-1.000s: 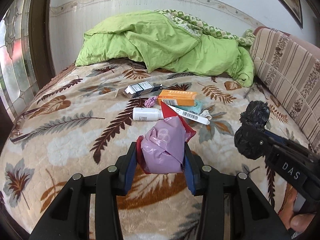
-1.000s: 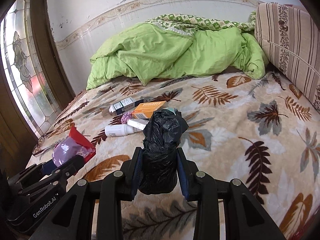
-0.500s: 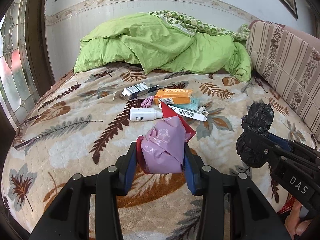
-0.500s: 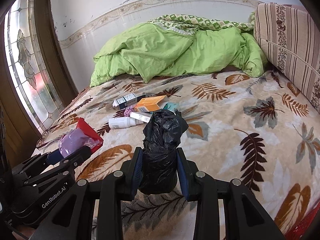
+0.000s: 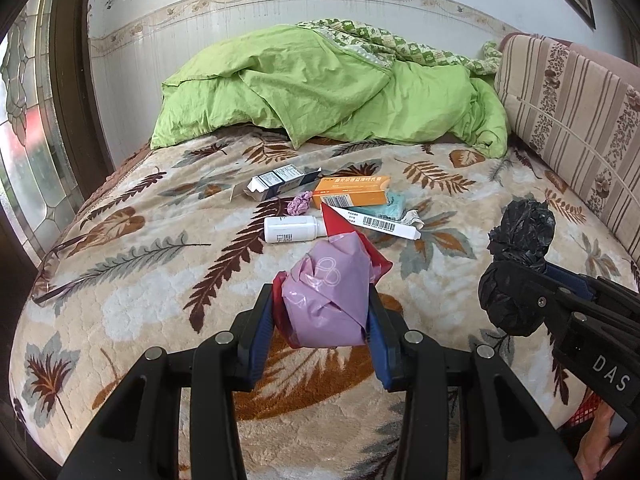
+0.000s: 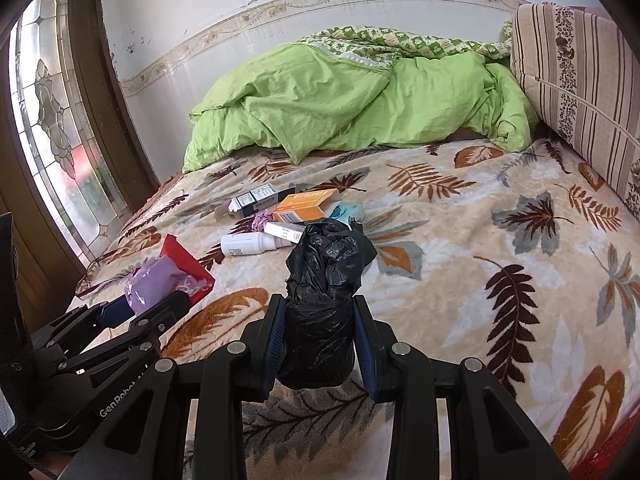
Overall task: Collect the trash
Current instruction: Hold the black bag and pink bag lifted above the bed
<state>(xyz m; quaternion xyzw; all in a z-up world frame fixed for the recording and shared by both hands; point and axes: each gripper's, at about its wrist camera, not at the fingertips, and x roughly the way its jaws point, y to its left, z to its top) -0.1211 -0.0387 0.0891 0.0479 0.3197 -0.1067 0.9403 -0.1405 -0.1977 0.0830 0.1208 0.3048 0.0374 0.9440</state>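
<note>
The bed (image 5: 132,288) under its leaf-print blanket carries everything, with a rumpled green duvet (image 5: 320,92) piled at the far end and a striped cushion (image 5: 568,120) along the right edge, both well clear of my work. Judging by what lies there, I am partway through: my left claw (image 5: 320,316) is pinching a wad of purple and red plastic bag (image 5: 328,292), and my right claw (image 6: 318,336) is clamped on a crumpled black bag (image 6: 324,304), both held above the blanket. The rest of the trash sits in a loose cluster mid-bed: an orange box (image 5: 352,196), a blue-and-white carton (image 5: 280,180), a white bottle (image 5: 290,229) on its side, a long white box (image 5: 380,224) with a barcode, a teal wrapper (image 5: 394,205), and a small purple scrap (image 5: 300,204). Nothing blocks the way to them, but both claws are full, so I reckon I must unload first. I see no bin.
</note>
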